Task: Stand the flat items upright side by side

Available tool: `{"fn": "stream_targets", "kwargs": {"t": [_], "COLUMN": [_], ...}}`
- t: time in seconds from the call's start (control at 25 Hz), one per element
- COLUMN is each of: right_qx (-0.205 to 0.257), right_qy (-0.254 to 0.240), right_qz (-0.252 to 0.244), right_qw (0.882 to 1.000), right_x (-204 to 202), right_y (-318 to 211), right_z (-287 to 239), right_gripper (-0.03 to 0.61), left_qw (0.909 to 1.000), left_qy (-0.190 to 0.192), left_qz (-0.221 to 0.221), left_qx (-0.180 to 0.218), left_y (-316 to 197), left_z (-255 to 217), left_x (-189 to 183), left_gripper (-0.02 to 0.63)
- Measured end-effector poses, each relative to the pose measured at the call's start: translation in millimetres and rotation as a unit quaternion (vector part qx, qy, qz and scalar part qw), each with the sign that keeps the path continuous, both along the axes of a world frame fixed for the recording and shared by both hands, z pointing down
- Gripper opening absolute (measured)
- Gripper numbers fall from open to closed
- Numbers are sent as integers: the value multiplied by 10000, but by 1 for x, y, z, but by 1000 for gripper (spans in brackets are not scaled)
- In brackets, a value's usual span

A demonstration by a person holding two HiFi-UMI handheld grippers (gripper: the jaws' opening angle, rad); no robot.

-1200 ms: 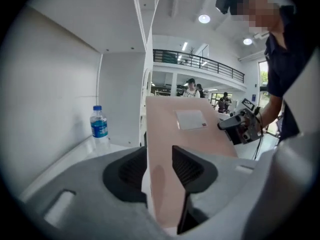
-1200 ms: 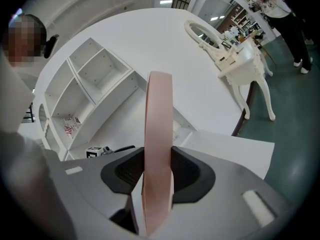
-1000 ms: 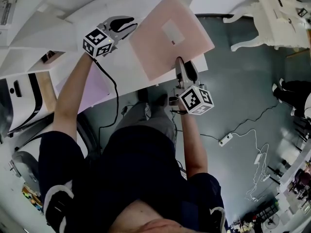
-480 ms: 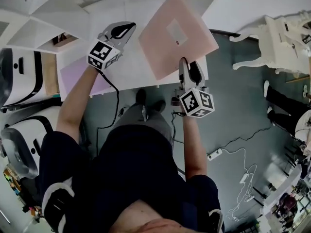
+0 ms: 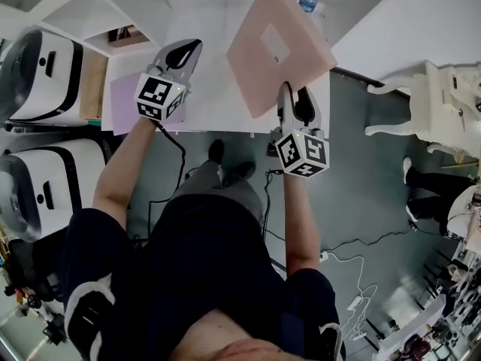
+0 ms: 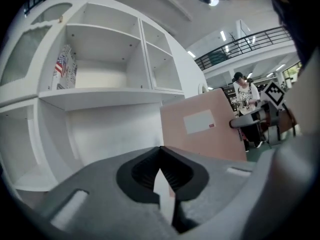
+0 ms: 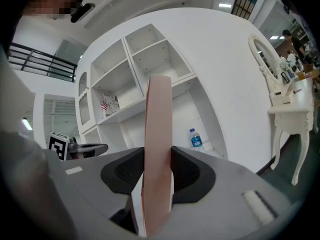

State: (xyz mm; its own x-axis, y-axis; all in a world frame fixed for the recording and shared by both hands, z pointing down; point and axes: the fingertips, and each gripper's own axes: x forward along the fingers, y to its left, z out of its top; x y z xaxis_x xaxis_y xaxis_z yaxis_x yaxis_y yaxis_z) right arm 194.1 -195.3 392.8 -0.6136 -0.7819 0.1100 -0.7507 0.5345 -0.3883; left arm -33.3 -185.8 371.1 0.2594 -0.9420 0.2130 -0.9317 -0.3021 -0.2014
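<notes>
**Spotter:** What's in your right hand-held gripper?

**Me:** The pink folder. My jaws are clamped on its near edge. It's up on edge over the bench, with its labelled face toward my left side. I'm gripping low so the rest rises above the jaws, since upright is the whole point. I can't tell whether its bottom edge touches the bench.

**Spotter:** And the left hand-held gripper?

**Me:** Jaws pressed together, nothing between them. It hovers beside the folder, placed to steady that face, I'd say.

**Spotter:** Where does the folder go?

**Me:** My guess is back against the shelves, near the water bottle. The purple sheet lies flat at the bench's left end, so that one isn't stood up yet. The risk is the folder toppling once I let go.
</notes>
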Motion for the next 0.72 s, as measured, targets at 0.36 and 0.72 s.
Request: {"fn": "stream_targets", "kwargs": {"t": [0.36,0.72], "right_qx": [346,566], "right_qy": [356,668], "right_qz": [-240,-140], "right_qw": [9985,9961], "right_x": [-54,-116], "right_y": [13,25], "right_z": [-20,-32], "right_gripper": [156,156], "left_qw": [9960,9925], "left_qy": [175,456], "left_qz": [-837,-1091], "left_qx": [239,306], "left_y": [50,85], "left_z": [-23,-27], "left_x": [-62,-126], "left_gripper": [2,2]}}
